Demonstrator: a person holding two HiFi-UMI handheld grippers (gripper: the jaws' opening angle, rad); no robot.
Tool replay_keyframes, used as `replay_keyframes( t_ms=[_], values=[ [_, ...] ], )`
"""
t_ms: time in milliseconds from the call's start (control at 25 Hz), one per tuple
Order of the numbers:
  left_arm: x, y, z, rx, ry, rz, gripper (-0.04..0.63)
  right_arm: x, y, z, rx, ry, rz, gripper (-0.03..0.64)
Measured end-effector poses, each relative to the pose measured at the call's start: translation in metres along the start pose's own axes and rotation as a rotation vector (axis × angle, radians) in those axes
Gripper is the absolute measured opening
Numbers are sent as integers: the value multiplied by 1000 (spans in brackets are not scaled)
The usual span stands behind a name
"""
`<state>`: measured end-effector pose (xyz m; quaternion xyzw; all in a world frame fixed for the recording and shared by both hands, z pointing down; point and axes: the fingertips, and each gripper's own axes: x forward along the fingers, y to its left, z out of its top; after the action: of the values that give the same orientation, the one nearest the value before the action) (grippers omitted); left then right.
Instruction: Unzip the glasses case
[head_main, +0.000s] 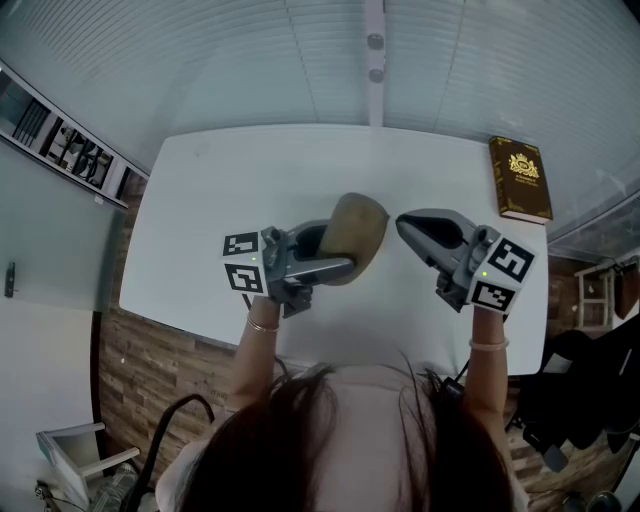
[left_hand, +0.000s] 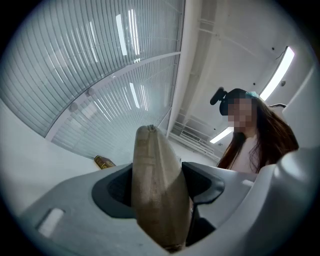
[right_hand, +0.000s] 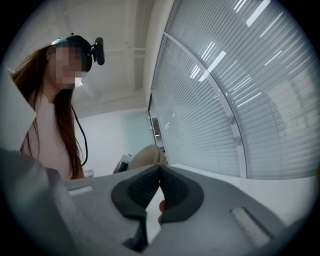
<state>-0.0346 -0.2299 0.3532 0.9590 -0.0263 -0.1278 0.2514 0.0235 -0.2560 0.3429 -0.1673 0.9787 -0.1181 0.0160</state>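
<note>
At the far left, well outside the left fingers, a shelf (head_main: 70, 150) ran along the wall beside the white table (head_main: 220, 190). The left gripper (head_main: 325, 250) reached over the table from the person's left hand (head_main: 268, 300), which wore a thin bracelet (head_main: 263, 325) at the wrist. Its fingers (left_hand: 117, 187) stood wide apart and pinched the glasses case (head_main: 358, 235) between them, the dark pads pressing on both broad sides. The case was tan and rounded, held on its edge. Its near part sat deep between the fingers and its far end stuck out well past the fingertips, toward the right gripper. In the left gripper view the seam of the case ran up its narrow edge, facing the camera, and the case filled the whole gap between the pads. Whether the case touched the table could not be told.

Just to the right of the case's far end came the tips of the right gripper (head_main: 402, 222), held in the right hand (head_main: 487, 300). Its fingers (right_hand: 142, 187) were pressed together, pad against pad, with nothing between their tips. In the right gripper view the tan case showed just beyond those tips, slightly to their left; whether the tips touched it could not be told.

Well beyond the right fingers and further right, a brown book (head_main: 519, 179) with a gold emblem lay flat near the table's far right corner
</note>
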Motion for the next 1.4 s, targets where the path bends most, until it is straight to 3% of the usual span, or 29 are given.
replay_keyframes(
  t_ms=[440,1120,1400],
  values=[
    [4,8,10,-73,-117,-6,293,0,-2,2,-2,-18,-22,3],
    [9,24,10,-166,-177,54,293,-3,-11,-12,46,-23,-54,3],
    [7,30,11,-242,-222,69,293,-4,-9,-20,85,-28,-56,3]
  ],
)
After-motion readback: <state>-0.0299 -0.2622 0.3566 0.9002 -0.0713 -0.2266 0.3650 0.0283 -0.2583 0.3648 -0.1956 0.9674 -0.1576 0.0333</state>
